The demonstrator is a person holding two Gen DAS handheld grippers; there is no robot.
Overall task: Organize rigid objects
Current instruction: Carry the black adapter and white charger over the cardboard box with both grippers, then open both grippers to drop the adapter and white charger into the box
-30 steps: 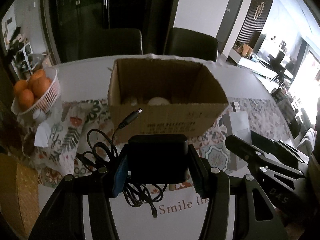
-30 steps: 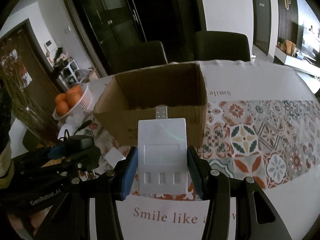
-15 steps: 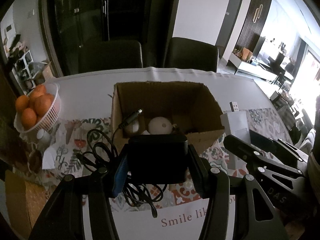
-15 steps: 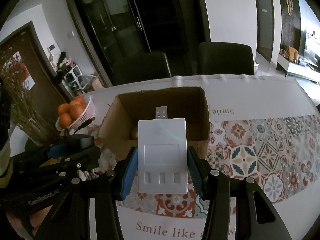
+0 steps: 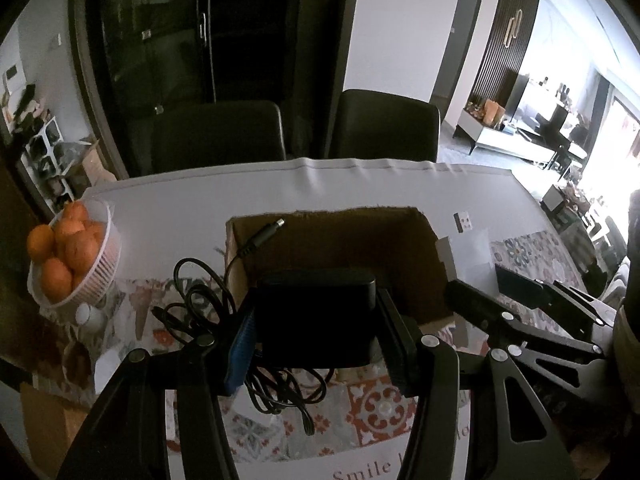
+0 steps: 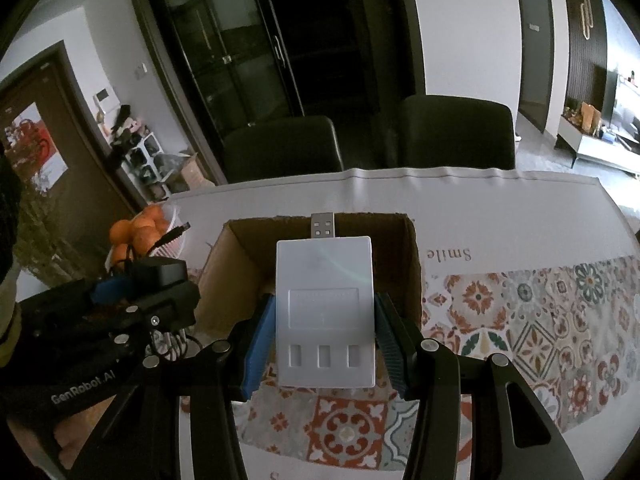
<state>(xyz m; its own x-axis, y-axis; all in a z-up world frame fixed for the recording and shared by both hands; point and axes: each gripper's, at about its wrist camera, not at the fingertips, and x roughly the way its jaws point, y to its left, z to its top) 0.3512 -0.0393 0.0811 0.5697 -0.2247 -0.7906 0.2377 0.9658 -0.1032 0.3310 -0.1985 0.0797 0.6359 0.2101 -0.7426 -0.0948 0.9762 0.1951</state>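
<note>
Left tongs (image 5: 316,320) and right tongs (image 6: 324,320) are both clamped, held level side by side.

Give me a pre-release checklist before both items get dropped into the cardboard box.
1. Left hand-held gripper clamped on the black power adapter: ok.
2. Right hand-held gripper clamped on the white USB hub: ok.
3. Cardboard box open at the top and ahead of both items: ok.
4. Adapter cable clear of the box rim: not ok; the coil hangs left of the box and the plug tip pokes up over its left wall.
5. Room on the box floor: cannot tell; both held items hide the inside.
6. Basket of oranges out of the drop path: ok, it stands well left of the box.
</note>
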